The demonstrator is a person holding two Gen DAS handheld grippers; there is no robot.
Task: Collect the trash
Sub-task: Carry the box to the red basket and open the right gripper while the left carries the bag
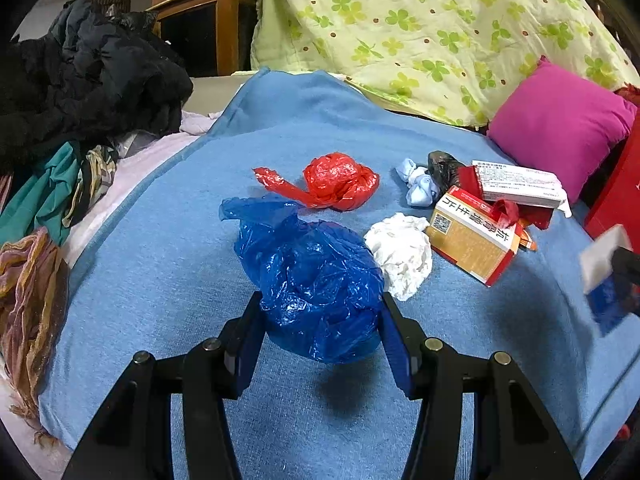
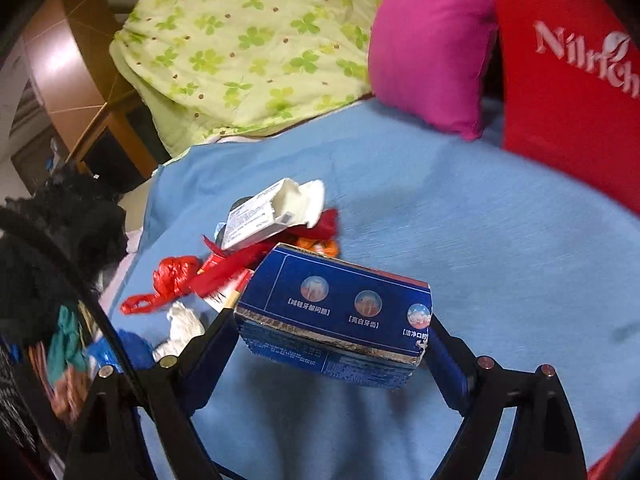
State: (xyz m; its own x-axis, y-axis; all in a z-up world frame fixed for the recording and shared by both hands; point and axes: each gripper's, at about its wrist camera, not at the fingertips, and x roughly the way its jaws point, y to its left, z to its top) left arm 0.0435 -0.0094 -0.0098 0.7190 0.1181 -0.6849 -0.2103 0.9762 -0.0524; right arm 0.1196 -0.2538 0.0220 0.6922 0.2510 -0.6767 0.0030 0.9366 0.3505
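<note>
Left wrist view: left gripper point(image 1: 320, 312) jaws pinch the crumpled blue plastic bag point(image 1: 308, 276) between the pads, lifted off the blue blanket point(image 1: 160, 240). Judged light, soft, slippery; grip the bulk. Right gripper point(image 2: 332, 344) clamps a stiff blue toothpaste box point(image 2: 340, 320) across its ends.

A blue blanket point(image 1: 168, 240) covered the bed, with a clover-print quilt point(image 1: 420, 32) heaped at the far end beside a pink pillow point(image 1: 560, 124). Dark clothes point(image 1: 88, 76) lay piled along one side. Behind stood a wooden cabinet point(image 1: 216, 12), under dim indoor light.
</note>
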